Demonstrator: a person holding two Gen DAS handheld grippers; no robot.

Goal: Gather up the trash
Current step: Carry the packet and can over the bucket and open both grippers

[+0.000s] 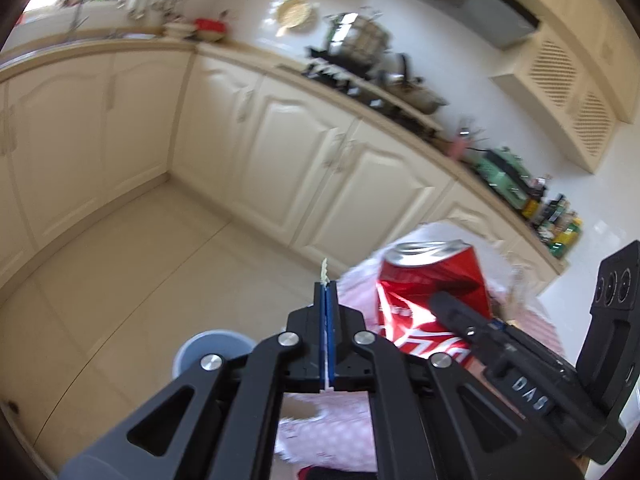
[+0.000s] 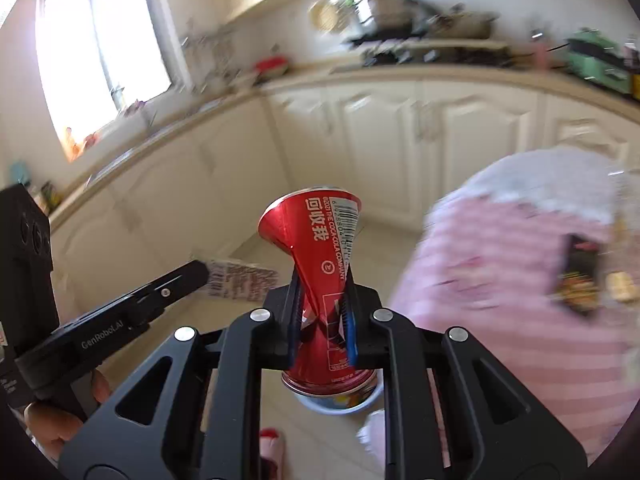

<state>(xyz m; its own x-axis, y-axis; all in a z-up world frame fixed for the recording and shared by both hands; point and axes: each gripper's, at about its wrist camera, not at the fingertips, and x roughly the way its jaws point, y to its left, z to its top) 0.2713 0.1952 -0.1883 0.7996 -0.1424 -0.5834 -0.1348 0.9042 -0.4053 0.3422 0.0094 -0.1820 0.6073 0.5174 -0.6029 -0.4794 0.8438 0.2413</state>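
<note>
Cream kitchen cabinets [image 1: 280, 152] run along the far side, their tabletop [image 2: 400, 74] crowded with pots and bottles. A pink-and-white striped bag [image 2: 500, 320] hangs at the right, blurred, just beside the can. The crushed red cola can [image 2: 320, 264] stands pinched at its waist between the pads of the right tongs [image 2: 322, 316], which are nearly closed on it, above the tiled floor. The left tongs [image 1: 327, 312] are fully closed on a thin paper wrapper [image 2: 240, 280], left of the can.
</note>
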